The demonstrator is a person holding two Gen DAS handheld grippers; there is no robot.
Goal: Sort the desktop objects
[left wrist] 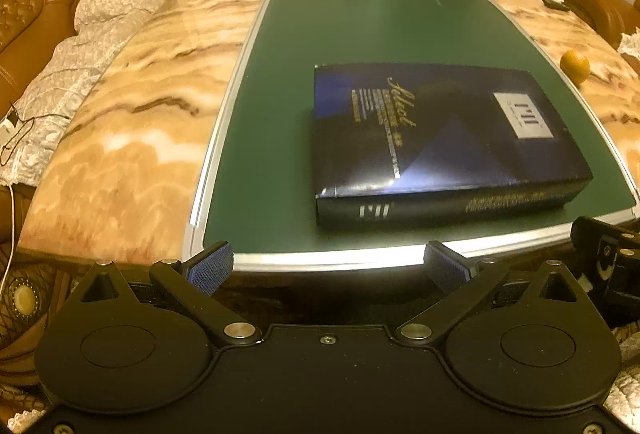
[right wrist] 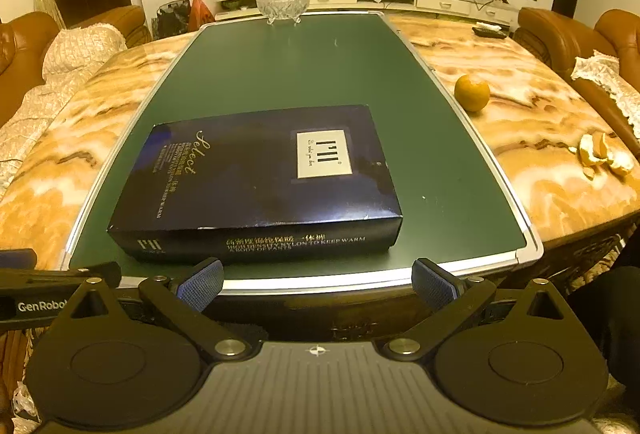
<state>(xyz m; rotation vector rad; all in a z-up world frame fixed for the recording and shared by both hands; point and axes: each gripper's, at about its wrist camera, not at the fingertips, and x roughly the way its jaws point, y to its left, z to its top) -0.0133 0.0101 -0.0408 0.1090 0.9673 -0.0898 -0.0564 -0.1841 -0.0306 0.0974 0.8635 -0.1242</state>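
- Only the right wrist view shows the orange peel (right wrist: 606, 154) on the desk (right wrist: 532, 138).
- The dark box (left wrist: 440, 142) lies flat on the green board (left wrist: 352, 30), near its front edge; bare board stretches beyond.
- Left gripper (left wrist: 328, 266) and right gripper (right wrist: 318, 282): jaws wide apart, holding nothing.
- The orange (left wrist: 575, 65) sits just off the board's right rim.

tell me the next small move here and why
Probably ease the right gripper forward over the board's near rim toward the dark blue box. Both grippers are open and empty, held back short of the green board, and the box lies flat just ahead of the right one. The orange sits off the board on the marble table.
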